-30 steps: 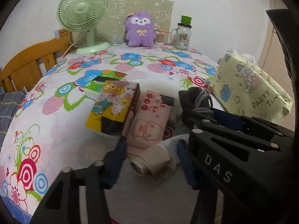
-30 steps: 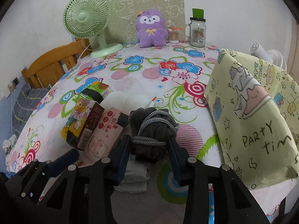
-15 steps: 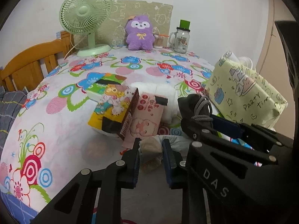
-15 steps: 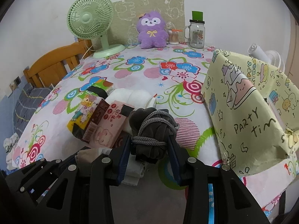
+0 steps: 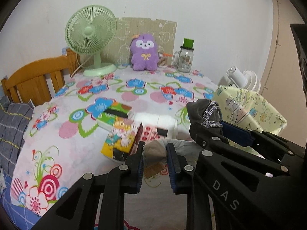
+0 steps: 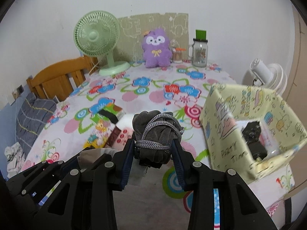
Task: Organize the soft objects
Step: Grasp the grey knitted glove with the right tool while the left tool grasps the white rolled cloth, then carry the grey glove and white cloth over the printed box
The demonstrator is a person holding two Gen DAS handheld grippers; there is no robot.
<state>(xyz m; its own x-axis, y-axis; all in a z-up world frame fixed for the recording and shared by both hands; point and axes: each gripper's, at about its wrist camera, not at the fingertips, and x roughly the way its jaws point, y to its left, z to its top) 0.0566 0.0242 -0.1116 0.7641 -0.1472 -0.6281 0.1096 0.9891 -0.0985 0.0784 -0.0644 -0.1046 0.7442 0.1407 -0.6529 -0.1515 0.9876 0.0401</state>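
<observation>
My left gripper (image 5: 155,149) is shut on a beige rolled cloth (image 5: 153,150) and holds it above the flowered table (image 5: 76,140). My right gripper (image 6: 152,145) is shut on a dark grey bundle tied with grey cord (image 6: 155,132); that bundle also shows in the left wrist view (image 5: 203,115). Both are lifted over the table's near edge. A yellow "Party time" box (image 6: 226,134) stands open at the right with dark cloth (image 6: 253,134) inside; it shows in the left wrist view too (image 5: 249,105).
Several snack packs (image 5: 122,134) and a white pack (image 5: 159,122) lie mid-table. A green fan (image 5: 92,38), a purple plush (image 5: 144,53) and a glass jar (image 5: 185,59) stand at the back. A wooden chair (image 5: 34,80) is at left, a white fan (image 6: 266,72) behind the box.
My left gripper has closed on the beige cloth and lifted it off the table. Both grippers have risen, and the box's open inside now shows in the right wrist view.
</observation>
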